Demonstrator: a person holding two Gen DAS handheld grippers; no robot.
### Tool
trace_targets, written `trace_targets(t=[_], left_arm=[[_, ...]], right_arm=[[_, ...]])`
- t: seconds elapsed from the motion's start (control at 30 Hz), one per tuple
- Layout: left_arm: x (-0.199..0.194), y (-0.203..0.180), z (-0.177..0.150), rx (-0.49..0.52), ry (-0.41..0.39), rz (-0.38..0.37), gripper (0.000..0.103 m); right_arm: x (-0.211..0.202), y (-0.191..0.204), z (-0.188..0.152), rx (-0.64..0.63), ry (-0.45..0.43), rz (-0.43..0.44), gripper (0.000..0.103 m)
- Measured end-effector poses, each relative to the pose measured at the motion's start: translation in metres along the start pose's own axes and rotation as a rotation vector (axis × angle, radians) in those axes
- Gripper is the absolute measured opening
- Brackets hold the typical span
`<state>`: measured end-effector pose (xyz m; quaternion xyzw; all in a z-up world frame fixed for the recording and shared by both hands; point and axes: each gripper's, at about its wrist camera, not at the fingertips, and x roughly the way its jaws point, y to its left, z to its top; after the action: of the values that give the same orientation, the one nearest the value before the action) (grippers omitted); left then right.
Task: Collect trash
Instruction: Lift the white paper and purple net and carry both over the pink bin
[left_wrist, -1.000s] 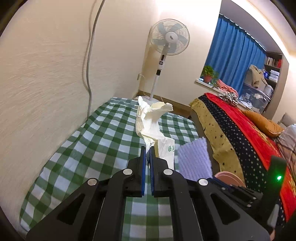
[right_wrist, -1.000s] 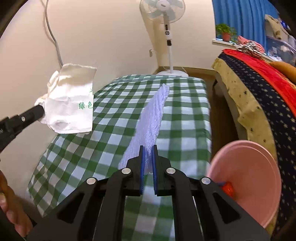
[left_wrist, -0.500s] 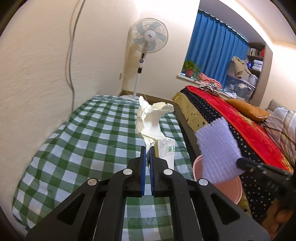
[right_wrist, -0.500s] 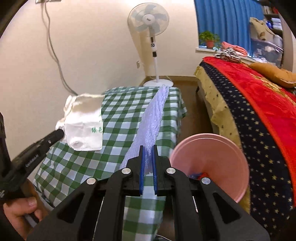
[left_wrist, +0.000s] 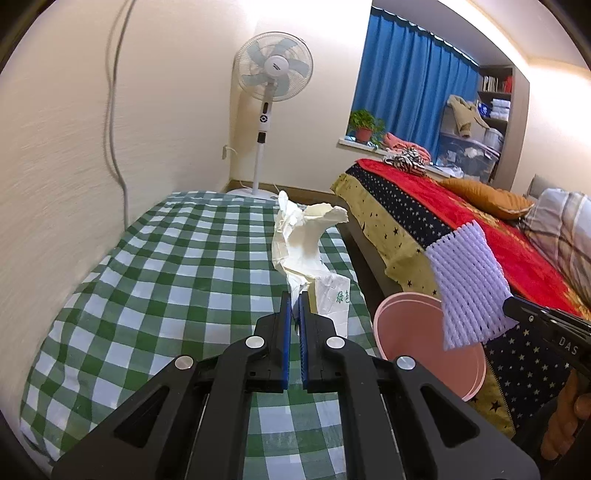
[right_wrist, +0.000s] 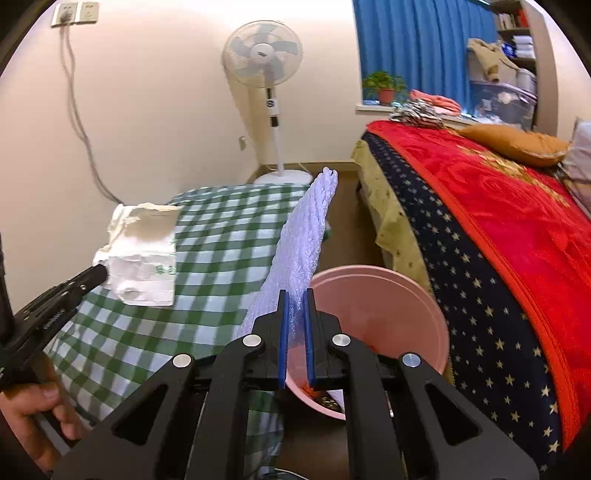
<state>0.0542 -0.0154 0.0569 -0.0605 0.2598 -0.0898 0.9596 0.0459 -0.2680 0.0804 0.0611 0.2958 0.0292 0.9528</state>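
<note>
Above the rim of a pink plastic bin (right_wrist: 373, 317), a soft, ribbed white foam net (right_wrist: 303, 247) was pinched in the narrow jaws of the right gripper (right_wrist: 295, 325). A crumpled paper bag (left_wrist: 306, 251) with green print was clamped by the left gripper (left_wrist: 293, 314) over the green checked counter (left_wrist: 177, 266). Being so light, the net could be caught on the rim and dropped outside.
</note>
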Motion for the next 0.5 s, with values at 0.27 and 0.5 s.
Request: trace_targets(t=[0.27, 0.5], left_arm=[[0.013, -0.013, -0.004, 0.029, 0.013, -0.011, 0.004], [0.025, -0.025, -0.006, 0.044, 0.020, -0.030, 0.004]], right_arm=[[0.010, -0.017, -0.002, 0.051, -0.006, -0.034, 0.008], [0.018, -0.023, -0.001, 0.056, -0.008, -0.072, 0.008]])
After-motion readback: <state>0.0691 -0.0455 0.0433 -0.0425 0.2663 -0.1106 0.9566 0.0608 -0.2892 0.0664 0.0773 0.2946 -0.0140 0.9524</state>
